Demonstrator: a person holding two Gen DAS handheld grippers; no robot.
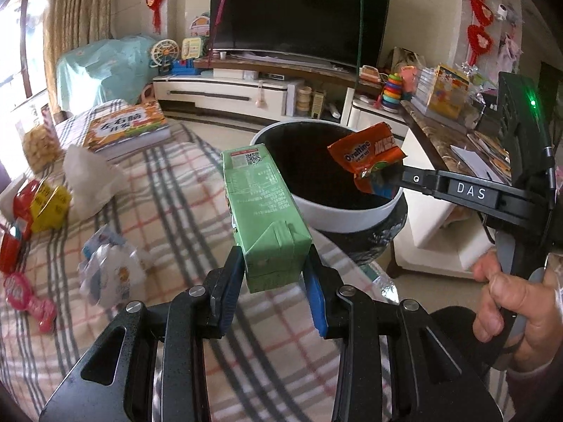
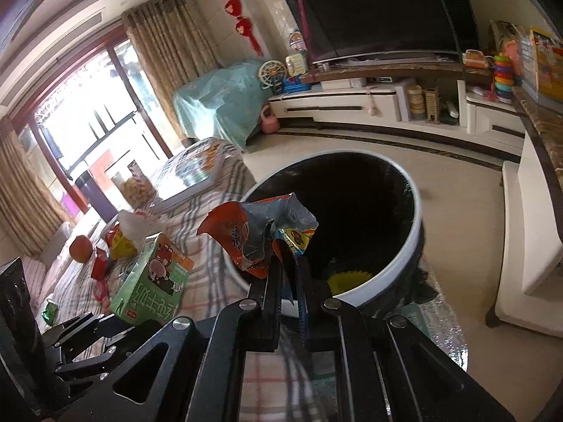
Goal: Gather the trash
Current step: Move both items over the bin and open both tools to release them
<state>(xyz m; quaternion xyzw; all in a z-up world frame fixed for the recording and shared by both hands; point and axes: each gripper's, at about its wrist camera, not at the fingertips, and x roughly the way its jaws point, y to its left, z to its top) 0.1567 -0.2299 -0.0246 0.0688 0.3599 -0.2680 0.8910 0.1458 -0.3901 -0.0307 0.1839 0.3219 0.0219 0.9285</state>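
Note:
My left gripper point(image 1: 274, 270) is shut on a green drink carton point(image 1: 262, 207), held by its near end over the checked tablecloth, just short of the bin. The same carton point(image 2: 153, 277) shows at the left of the right wrist view. My right gripper point(image 2: 290, 267) is shut on a crumpled orange Ovaltine wrapper point(image 2: 260, 234) and holds it over the near rim of the white bin point(image 2: 394, 281), which has a black liner. From the left wrist view, that wrapper point(image 1: 367, 156) hangs above the bin's opening point(image 1: 352, 211), pinched by the right gripper point(image 1: 387, 179).
More litter lies on the checked table point(image 1: 183, 211): a white tissue point(image 1: 89, 179), yellow and red packets point(image 1: 45, 204), a clear wrapper point(image 1: 109, 270), a pink wrapper point(image 1: 28, 297). A book point(image 1: 128, 128) lies at the far end. A person's hand point(image 1: 510, 302) grips the right handle. TV cabinet point(image 1: 225, 95) behind.

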